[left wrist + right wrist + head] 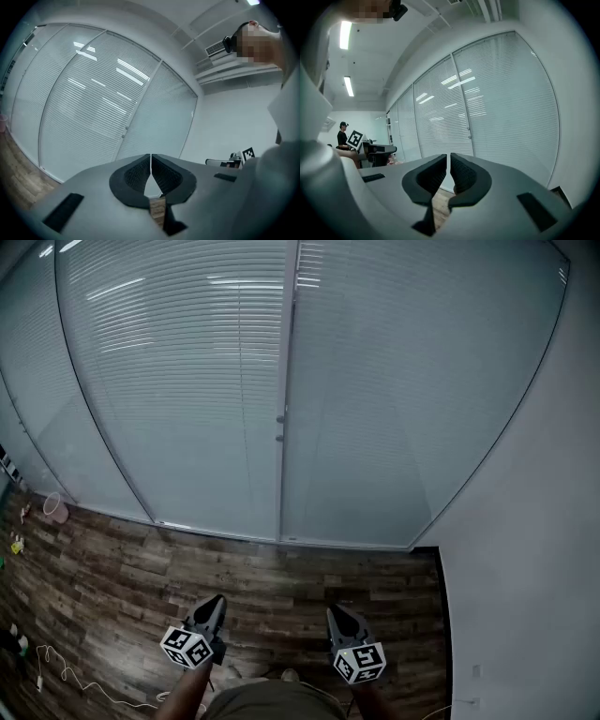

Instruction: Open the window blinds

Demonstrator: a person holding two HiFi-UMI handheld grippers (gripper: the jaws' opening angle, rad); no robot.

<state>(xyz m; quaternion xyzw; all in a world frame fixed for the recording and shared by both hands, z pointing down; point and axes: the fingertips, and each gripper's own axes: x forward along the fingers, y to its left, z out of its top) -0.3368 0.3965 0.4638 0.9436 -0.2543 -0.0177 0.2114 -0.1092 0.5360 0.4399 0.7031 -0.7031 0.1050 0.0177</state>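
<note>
White slatted window blinds [187,381] hang shut behind tall glass panels across the whole far wall, and they also fill the left gripper view as blinds [89,108] and the right gripper view as blinds [501,108]. Two small knobs [279,427] sit on the frame post between the two middle panels. My left gripper [214,606] is held low over the wood floor, well short of the glass, its jaws shut on nothing. My right gripper [336,617] hangs beside it, also shut and empty. Both point toward the blinds.
Dark wood plank floor [281,587] runs to the glass wall. A plain white wall [534,549] closes the right side. A pink bucket [55,508] and small items lie at the far left, with a white cable [66,676] on the floor. A person stands far off in the right gripper view.
</note>
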